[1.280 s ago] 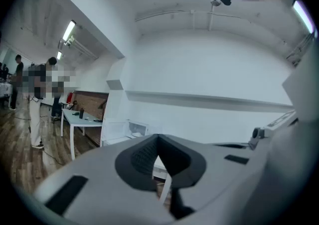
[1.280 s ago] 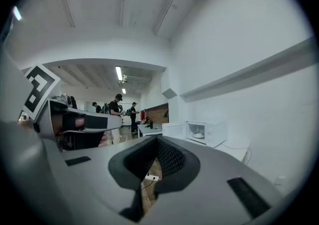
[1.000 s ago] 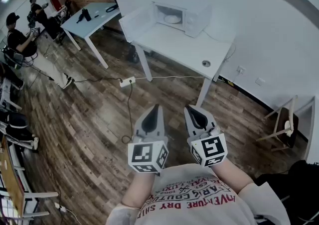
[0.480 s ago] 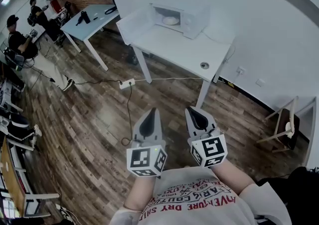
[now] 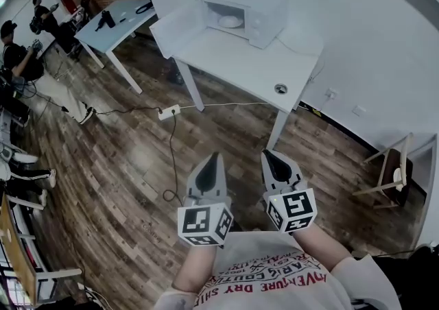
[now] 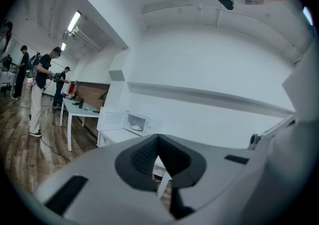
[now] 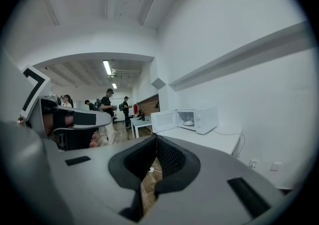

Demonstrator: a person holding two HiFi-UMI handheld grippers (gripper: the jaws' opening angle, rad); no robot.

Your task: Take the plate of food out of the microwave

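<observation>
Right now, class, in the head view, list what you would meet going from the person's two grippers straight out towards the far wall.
left gripper and right gripper, side by side, fingers together → wooden floor → white table → open microwave → plate inside it

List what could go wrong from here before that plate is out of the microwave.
1. A cable and power strip lie on the floor in front of the white table: a trip hazard on approach.
2. The microwave door stands wide open and could be knocked.
3. The left gripper and right gripper are both shut; unopened, they might shove the plate.
</observation>
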